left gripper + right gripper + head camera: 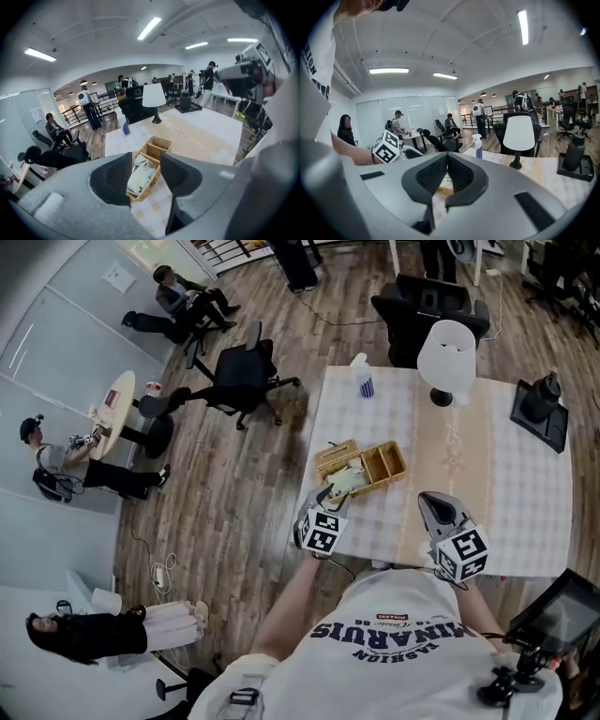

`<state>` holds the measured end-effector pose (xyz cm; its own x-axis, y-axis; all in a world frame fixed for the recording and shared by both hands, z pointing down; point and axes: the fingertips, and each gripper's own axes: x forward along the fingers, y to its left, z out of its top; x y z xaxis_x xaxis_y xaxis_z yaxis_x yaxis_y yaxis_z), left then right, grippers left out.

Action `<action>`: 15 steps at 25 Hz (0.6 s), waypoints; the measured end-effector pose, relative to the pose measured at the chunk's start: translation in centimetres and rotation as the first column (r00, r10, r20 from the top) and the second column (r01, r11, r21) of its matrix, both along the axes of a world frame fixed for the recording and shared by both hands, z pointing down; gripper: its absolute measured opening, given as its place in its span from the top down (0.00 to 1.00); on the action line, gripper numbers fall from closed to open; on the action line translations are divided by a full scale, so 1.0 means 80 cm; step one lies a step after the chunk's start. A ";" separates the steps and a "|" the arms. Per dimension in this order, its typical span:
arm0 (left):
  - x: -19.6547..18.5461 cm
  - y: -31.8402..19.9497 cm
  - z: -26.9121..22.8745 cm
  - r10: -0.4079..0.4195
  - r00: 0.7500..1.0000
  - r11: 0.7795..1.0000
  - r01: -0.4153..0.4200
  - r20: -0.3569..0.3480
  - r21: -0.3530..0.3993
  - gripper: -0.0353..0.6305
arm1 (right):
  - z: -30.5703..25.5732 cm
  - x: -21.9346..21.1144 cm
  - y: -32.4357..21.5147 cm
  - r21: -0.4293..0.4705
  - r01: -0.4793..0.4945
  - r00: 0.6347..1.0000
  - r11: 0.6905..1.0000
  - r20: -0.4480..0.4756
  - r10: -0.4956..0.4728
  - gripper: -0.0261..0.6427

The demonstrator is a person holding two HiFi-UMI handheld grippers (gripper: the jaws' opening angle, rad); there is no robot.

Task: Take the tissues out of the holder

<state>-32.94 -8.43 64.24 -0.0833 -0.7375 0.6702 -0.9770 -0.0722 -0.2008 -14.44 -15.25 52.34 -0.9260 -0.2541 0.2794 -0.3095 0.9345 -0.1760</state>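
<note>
While the left gripper (pixel 330 501) points down at the left end of the wicker holder (pixel 386 465), jaws spread and the pads touching nothing, the tissues (pixel 140 177) lie in that end compartment, on the table (pixel 525 493). This looks like the approach step; next it should lower, straddle the pack and pinch. Farther right, the right gripper (pixel 446 161) waits, jaws pressed together, empty.
</note>
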 end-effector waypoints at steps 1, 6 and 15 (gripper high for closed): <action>-0.006 -0.004 0.011 0.013 1.000 0.999 -0.012 0.022 -0.032 0.68 | -0.001 0.003 0.000 0.000 -0.008 1.000 1.000 0.001 0.008 0.95; -0.039 -0.022 0.074 0.080 0.993 0.980 -0.063 0.085 -0.187 0.55 | 0.002 0.018 -0.003 0.000 -0.047 0.999 0.999 -0.002 0.047 0.95; -0.072 -0.047 0.174 0.219 0.968 0.899 -0.153 0.119 -0.410 0.51 | 0.006 0.054 -0.012 0.001 -0.132 0.991 0.991 -0.024 0.132 0.95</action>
<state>-38.69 -12.22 78.13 -0.0993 -0.4270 0.8988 -0.8955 -0.3555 -0.2678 -10.13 -16.17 52.86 -0.8775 -0.3732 0.3011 -0.4341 0.8850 -0.1680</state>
